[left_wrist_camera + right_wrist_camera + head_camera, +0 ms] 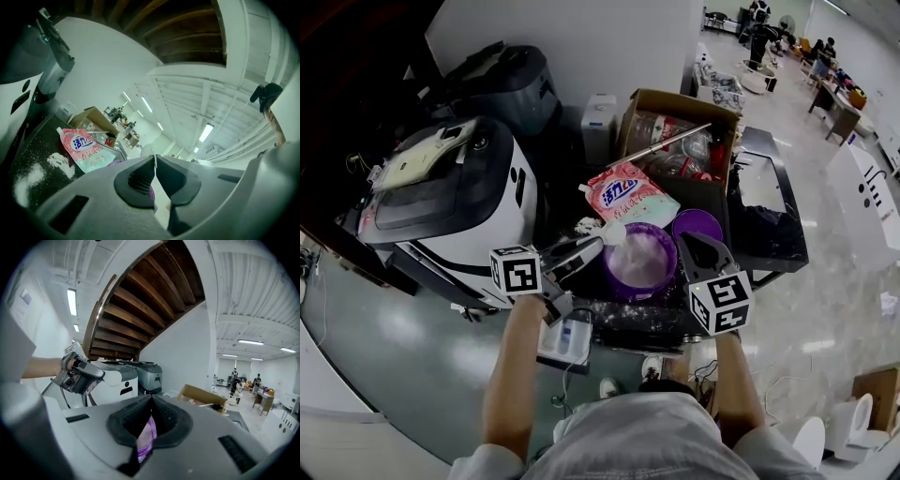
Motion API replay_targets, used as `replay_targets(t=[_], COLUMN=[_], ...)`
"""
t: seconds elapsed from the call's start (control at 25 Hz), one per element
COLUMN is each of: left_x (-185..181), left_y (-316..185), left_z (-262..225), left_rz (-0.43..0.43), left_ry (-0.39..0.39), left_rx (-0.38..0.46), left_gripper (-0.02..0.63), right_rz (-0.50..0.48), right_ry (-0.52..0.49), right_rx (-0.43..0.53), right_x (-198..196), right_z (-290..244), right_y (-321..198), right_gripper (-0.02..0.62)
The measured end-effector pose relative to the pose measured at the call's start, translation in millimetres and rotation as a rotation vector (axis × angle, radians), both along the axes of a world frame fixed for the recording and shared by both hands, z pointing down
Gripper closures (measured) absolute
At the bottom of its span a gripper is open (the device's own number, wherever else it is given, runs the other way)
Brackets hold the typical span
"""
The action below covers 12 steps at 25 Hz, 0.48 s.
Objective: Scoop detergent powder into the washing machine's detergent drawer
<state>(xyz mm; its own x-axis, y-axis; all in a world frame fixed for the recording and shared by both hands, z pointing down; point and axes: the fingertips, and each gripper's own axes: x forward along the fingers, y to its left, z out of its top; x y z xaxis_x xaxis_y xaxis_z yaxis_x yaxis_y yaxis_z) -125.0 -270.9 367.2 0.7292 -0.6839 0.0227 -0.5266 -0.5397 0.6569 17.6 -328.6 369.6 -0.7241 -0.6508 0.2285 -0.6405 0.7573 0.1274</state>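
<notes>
Left claw [596, 246] [154, 162] is squeezed shut on the thin white handle of a scoop [616, 234]. In its own view the pads are basically together, with just a sliver of white pinched between them. The scoop end hangs right at the near-left edge of the purple tub [624, 285], over the white powder [643, 259] inside.

Right claw [693, 250] [149, 411] is clamped on the tub's right rim, and you can see a strip of purple [144, 439] caught between its pads.

The tub sits on a dark desk [32, 154] next to the white and black washing machine [450, 202] on the left. A pink detergent bag [628, 195] [83, 149] lies flat just behind the tub, and a purple lid [698, 225] is beside it on the right. An open cardboard box [675, 131] stands further back.

There's some spilled powder [60, 162] on the desk near the bag. A small white and blue tray thing [565, 339] sits low, under the left arm. I honestly can't tell if that's the drawer.
</notes>
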Motion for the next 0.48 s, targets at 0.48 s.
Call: replay_targets(t=[0.48], left_x=[-28], left_y=[79], left_z=[-46], left_rz=[-0.053], left_ry=[0.224], left_rx=[0.088], left_gripper=[0.591], right_rz=[-0.033], right_ry=[-0.019], right_rx=[0.059], right_x=[-22], right_z=[-25], right_y=[74], right_gripper=[0.589])
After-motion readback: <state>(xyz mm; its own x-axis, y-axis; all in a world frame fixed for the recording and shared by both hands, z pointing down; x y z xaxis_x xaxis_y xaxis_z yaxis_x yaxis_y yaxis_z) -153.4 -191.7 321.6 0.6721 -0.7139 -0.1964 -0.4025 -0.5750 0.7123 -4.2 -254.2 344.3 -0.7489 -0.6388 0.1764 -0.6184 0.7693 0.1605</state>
